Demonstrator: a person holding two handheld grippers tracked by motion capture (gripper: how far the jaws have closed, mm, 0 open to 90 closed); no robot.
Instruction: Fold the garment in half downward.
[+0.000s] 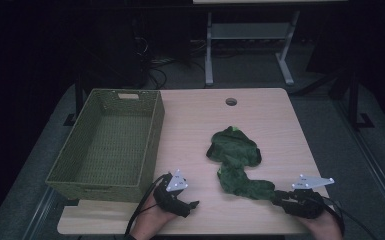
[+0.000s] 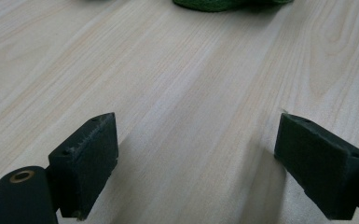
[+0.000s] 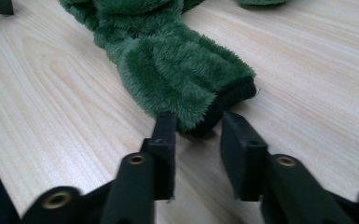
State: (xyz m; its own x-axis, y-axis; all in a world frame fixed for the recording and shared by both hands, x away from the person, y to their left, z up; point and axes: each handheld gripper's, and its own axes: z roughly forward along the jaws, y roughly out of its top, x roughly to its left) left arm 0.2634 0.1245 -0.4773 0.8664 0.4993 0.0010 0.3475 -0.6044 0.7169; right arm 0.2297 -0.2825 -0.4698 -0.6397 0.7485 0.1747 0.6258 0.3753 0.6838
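A fuzzy green cloth item (image 1: 237, 150) lies crumpled on the wooden table, with one long limb trailing toward the front right. That limb (image 3: 168, 60) ends in a black cuff (image 3: 228, 95). My right gripper (image 3: 196, 128) lies low on the table with its jaws narrowly apart. The cuff end sits just between their tips; the left pad (image 3: 165, 135) brushes the fur, and no firm pinch shows. In the high view the right gripper (image 1: 276, 196) meets the limb's end. My left gripper (image 2: 196, 154) rests open over bare wood; in the high view it (image 1: 192, 204) is at the front left. The cloth's edge (image 2: 228, 3) lies far ahead of it.
A green woven basket (image 1: 100, 192) stands empty on the table's left side, close behind the left gripper. A round cable hole (image 1: 231, 101) sits near the table's far edge (image 1: 220, 90). The front edge runs just under both hands. Desk legs and cables stand on the dark floor beyond.
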